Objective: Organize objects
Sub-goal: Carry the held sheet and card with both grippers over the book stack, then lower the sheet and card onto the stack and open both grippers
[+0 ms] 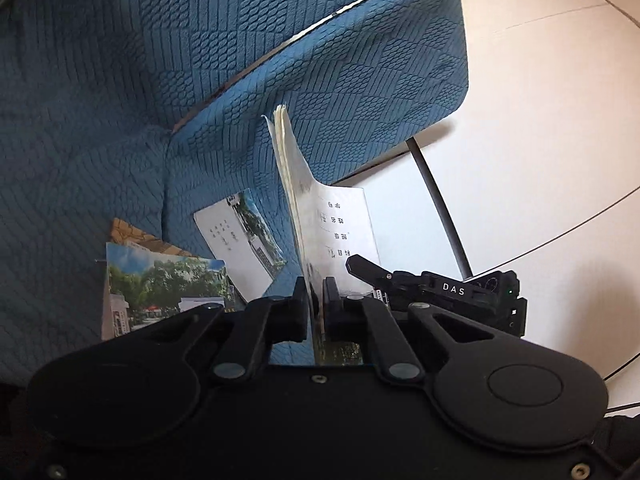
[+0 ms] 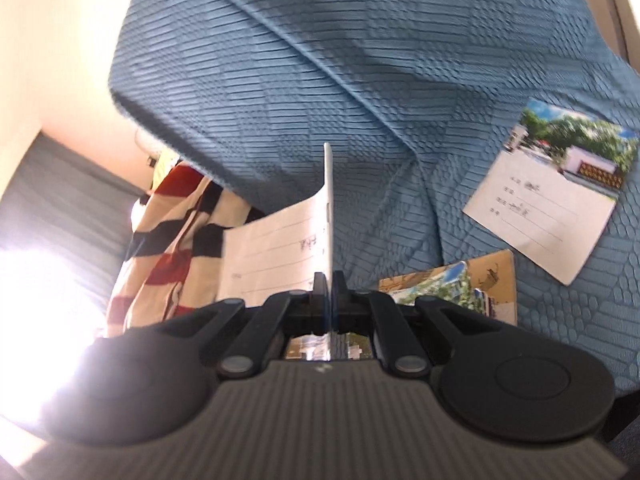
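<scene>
My left gripper (image 1: pixel 315 292) is shut on a thin white notebook (image 1: pixel 336 224). The notebook stands edge-on above the blue sofa (image 1: pixel 100 120), its pages fanned at the top and its printed cover bent to the right. The right gripper's black housing (image 1: pixel 460 292) shows just right of that notebook. In the right wrist view my right gripper (image 2: pixel 330 280) is shut on another notebook (image 2: pixel 276 256), held upright with its lined label side facing left. More notebooks lie on the seat: a white one with a photo (image 1: pixel 240 236) (image 2: pixel 552 184) and a small overlapping pile (image 1: pixel 164 284) (image 2: pixel 452 284).
A blue textured cushion (image 1: pixel 360 80) leans behind the left notebook. Striped red, black and cream fabric (image 2: pixel 172 248) hangs at the sofa's left end. White tiled floor (image 1: pixel 540 140) and a dark metal leg (image 1: pixel 440 208) lie past the sofa's right edge.
</scene>
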`<state>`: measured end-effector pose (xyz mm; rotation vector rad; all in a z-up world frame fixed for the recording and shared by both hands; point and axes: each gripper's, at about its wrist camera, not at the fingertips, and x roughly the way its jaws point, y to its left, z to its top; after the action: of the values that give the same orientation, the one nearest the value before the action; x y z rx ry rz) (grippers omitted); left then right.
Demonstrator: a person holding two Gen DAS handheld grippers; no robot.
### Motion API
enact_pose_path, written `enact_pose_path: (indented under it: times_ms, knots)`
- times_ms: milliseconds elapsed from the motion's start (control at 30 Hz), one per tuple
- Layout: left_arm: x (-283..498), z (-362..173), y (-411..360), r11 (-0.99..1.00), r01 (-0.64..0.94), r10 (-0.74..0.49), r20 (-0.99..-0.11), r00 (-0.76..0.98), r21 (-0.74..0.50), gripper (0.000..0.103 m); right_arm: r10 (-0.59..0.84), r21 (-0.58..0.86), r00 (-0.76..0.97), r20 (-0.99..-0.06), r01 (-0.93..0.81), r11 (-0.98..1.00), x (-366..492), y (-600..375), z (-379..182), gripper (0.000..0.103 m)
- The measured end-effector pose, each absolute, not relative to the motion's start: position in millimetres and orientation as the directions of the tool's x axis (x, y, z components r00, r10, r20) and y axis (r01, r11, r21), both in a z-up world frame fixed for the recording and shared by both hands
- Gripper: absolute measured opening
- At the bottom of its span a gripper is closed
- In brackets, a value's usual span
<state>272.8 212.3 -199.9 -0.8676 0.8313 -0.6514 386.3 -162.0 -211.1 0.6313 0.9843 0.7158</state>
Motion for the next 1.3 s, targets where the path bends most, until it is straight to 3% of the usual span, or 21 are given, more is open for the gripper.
enact_pose_path:
  times_ms: [167, 333, 967, 1300]
  knots:
    - [251, -156, 210, 0.615, 0.158, -0.683, -0.422, 0.596, -0.772, 0.004, 0.78, 0.734, 0.371, -0.504, -0.292, 0.613, 375, -149, -195, 0.005]
    - [236, -144, 198, 0.729, 0.12, -0.582, -0.518, 0.627, -0.674, 0.004, 0.771, 0.705, 0.38, -0.511, -0.328, 0.629, 363, -138, -189, 0.005]
    - [237, -222, 135, 0.888, 0.06, -0.421, -0.755, 0.502, -0.456, 0.005, 0.632, 0.548, 0.377, -0.677, -0.315, 0.775, 349, -125, -265, 0.005]
    - [241, -252, 129, 0.9, 0.028, -0.398, -0.795, 0.459, -0.434, 0.007, 0.575, 0.491, 0.359, -0.735, -0.303, 0.817, 346, -119, -302, 0.005]
